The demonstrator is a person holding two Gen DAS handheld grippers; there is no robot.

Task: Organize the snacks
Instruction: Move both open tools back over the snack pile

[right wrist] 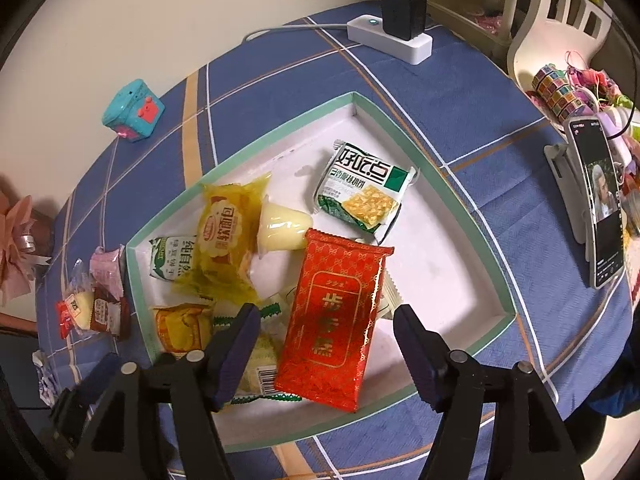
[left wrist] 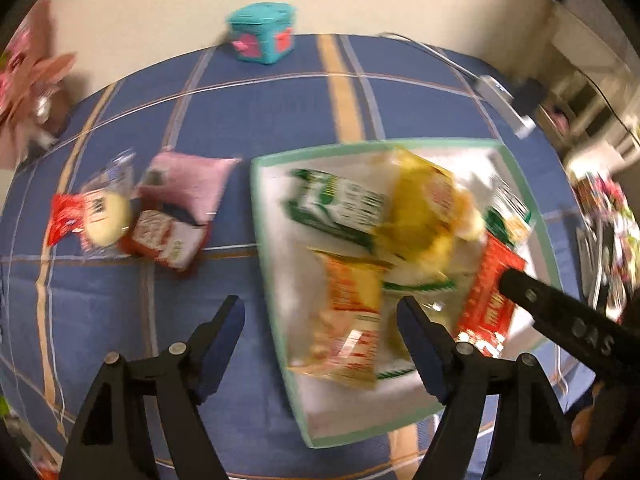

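From the right wrist we see a phone (right wrist: pixel 600 204) on its stand and a power strip (right wrist: pixel 390 38) clearly. We count one tray (right wrist: pixel 494 276) holding the red packet (right wrist: pixel 334 320), between the right gripper's (right wrist: pixel 326 334) released jaws. The left gripper (left wrist: pixel 320 328) gapes empty; three snacks (left wrist: pixel 132 216) lie outside.

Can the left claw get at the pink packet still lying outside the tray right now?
Probably yes. The left claw is open and empty over the tray edge, and the pink packet lies on bare tablecloth with nothing between. Two small snacks crowd its near side, so come in from its free far side.
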